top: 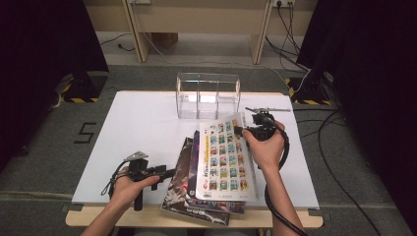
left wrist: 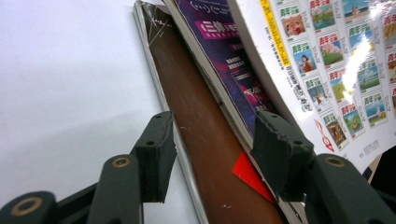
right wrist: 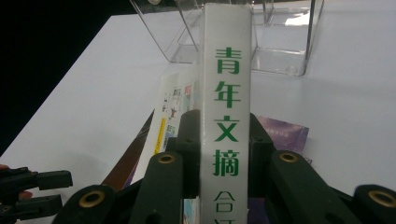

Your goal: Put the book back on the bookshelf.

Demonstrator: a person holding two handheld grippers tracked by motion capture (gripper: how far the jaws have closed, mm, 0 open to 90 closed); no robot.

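White tabletop filled the middle of the high view, with a clear acrylic rack at upper centre. Below it, a white book with a grid of small pictures on its cover was tilted up over a purple book and a brown book in the lower centre. The right gripper was clamped on the white book's upper right edge, and the left gripper sat at lower left, its tips at the brown book's left edge. In the left gripper view, the black jaws stood apart and pressed on nothing, with the brown book's edge running up between them and the purple book and white book stacked toward the upper right. In the right gripper view, the jaws squeezed the white book's spine, printed with green characters, at the centre of the frame; the rack lay behind it at the top, and the left gripper showed at lower left.
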